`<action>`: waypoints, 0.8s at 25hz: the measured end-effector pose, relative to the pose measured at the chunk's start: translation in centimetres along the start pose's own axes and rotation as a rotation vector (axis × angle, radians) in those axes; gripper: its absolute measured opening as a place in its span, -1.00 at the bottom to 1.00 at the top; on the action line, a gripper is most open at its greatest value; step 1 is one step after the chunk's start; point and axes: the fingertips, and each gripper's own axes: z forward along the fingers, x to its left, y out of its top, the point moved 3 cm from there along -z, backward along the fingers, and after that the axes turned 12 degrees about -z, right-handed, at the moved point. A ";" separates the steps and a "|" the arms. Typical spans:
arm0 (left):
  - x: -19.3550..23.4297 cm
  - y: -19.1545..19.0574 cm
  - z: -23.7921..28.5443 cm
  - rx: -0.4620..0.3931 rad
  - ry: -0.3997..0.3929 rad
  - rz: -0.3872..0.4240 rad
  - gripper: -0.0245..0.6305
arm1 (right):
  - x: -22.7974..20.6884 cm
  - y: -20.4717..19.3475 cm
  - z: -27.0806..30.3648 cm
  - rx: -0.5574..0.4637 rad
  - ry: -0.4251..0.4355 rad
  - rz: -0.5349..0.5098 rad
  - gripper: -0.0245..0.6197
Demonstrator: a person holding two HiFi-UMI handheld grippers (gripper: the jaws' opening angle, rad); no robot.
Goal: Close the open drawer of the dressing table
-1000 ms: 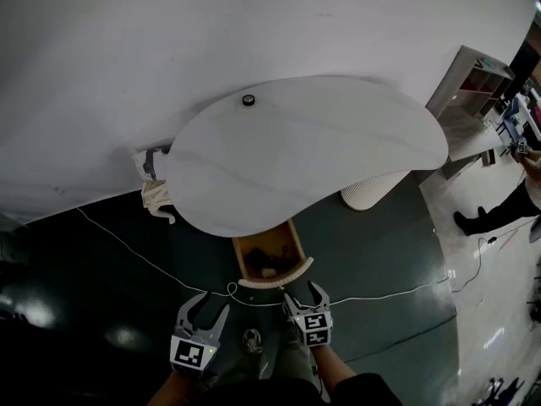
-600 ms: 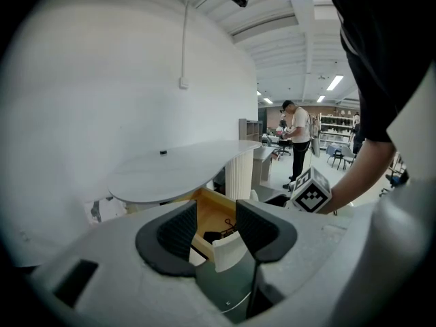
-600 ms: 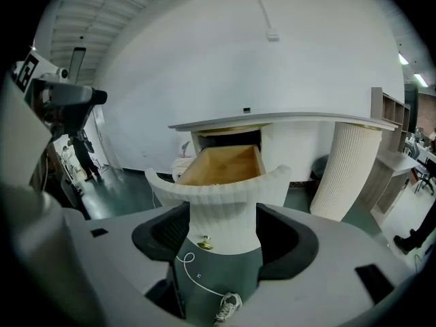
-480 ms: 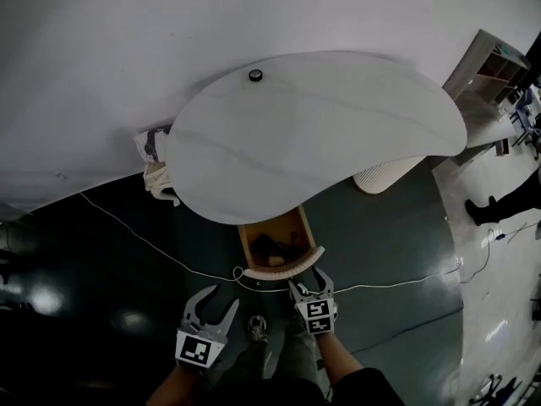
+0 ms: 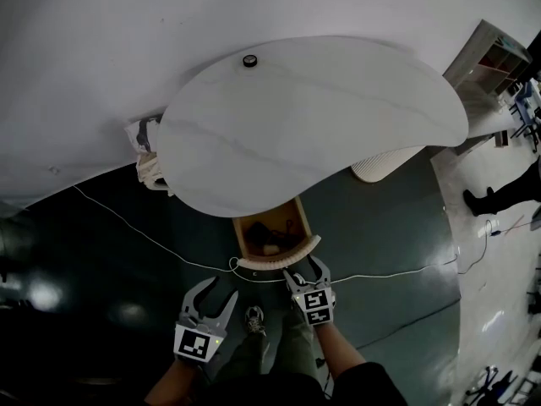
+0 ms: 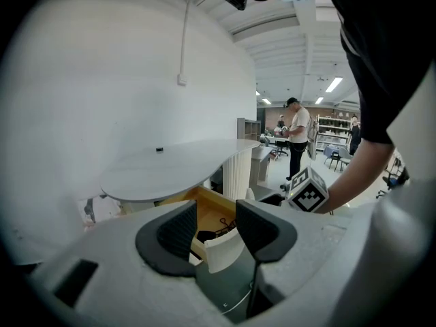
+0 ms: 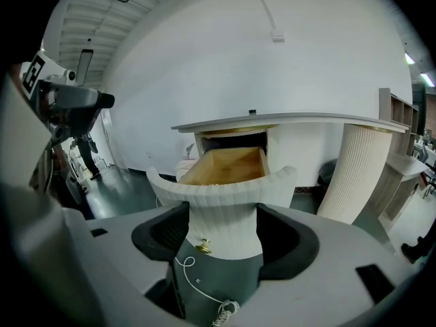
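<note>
Pointing the right gripper (image 5: 303, 270), jaws spread wide and empty, at the ribbed front of the drawer (image 5: 270, 242). Standing pulled out beneath the dressing table (image 5: 313, 117), lower centre of the head view. Holding the left gripper (image 5: 216, 290) wide apart, empty, at lower left, clear of the drawer.

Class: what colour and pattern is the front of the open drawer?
The drawer front is white with fine vertical ribs; the right gripper view shows it best.
</note>
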 end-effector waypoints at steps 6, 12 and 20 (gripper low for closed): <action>0.2 -0.1 0.2 -0.003 0.007 -0.017 -0.40 | -0.9 1.1 1.6 -0.013 0.003 -0.008 -0.03; 0.9 0.4 0.8 -0.017 -0.002 -0.003 -0.40 | -1.7 2.7 4.0 -0.033 -0.005 -0.013 -0.03; 0.9 -0.4 1.7 0.006 -0.015 0.005 -0.40 | -3.0 4.6 7.0 -0.066 -0.009 -0.019 -0.03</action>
